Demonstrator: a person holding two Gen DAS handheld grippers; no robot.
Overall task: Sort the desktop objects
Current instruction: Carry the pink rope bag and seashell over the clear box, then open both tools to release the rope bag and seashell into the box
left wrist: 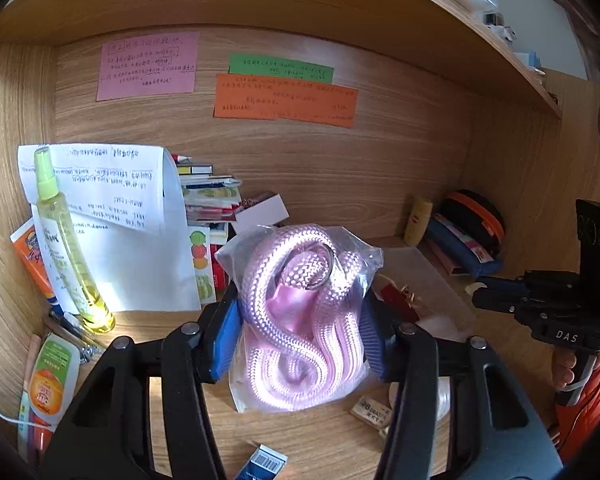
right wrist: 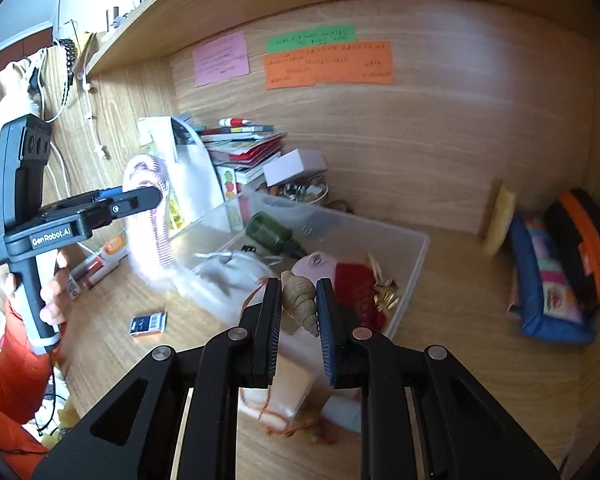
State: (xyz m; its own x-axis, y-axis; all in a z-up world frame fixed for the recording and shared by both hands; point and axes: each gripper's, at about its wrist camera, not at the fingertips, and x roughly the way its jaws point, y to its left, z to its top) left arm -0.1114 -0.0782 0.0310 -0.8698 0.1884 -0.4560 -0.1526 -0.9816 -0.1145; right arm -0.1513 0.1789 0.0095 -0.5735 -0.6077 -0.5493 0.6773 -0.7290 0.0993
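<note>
My left gripper (left wrist: 300, 314) is shut on a clear plastic bag (left wrist: 296, 360) that holds a coiled pink braided rope with a metal ring; the blue pads press its sides above the desk. In the right wrist view the same gripper (right wrist: 156, 198) holds the blurred pink bag (right wrist: 156, 232) up at the left, over the desk. My right gripper (right wrist: 299, 292) is shut on a tan spiral shell (right wrist: 300, 300), point down, near the front edge of a clear plastic bin (right wrist: 412, 256). That bin holds a green bottle (right wrist: 272, 234), a grey pouch and red and gold items.
A yellow spray bottle (left wrist: 68, 240), papers (left wrist: 112, 208) and stacked books (left wrist: 208, 196) crowd the back left. A blue pencil case (right wrist: 548, 296), a black-orange case (right wrist: 584, 240) and a yellow tube (right wrist: 500, 216) sit at the right. A shelf hangs overhead. A barcode card (right wrist: 148, 324) lies on the desk.
</note>
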